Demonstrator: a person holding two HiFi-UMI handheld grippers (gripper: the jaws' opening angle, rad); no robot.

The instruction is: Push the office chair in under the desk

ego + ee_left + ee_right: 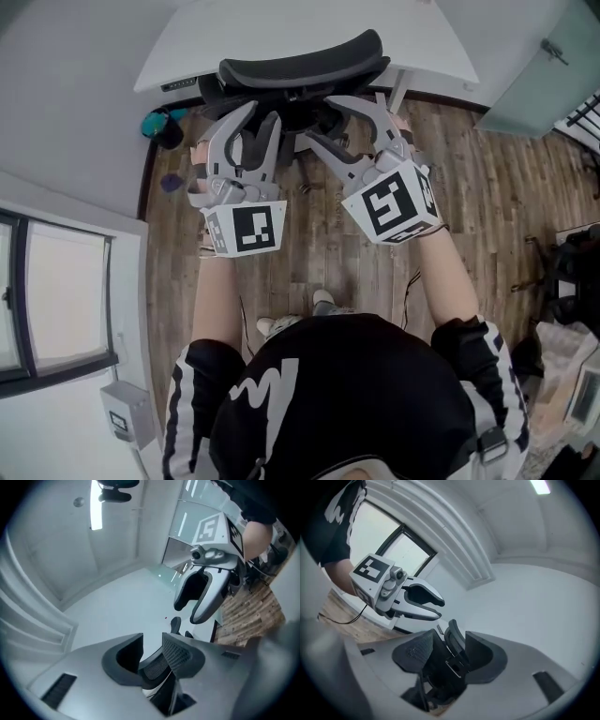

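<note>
left gripper (262, 112): jaws apart, nothing clamped; chair's mesh back shows through the gap
right gripper (319, 119): jaws apart, empty, just beside the left one
office chair (300, 58): just beyond both sets of tips, backrest top at the desk (309, 23) edge, the rest tucked under
floor (319, 253): wood planks below both claws

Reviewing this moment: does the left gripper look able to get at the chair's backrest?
Probably yes: the left gripper, jaws open, is right in front of the chair backrest, with nothing between them.
</note>
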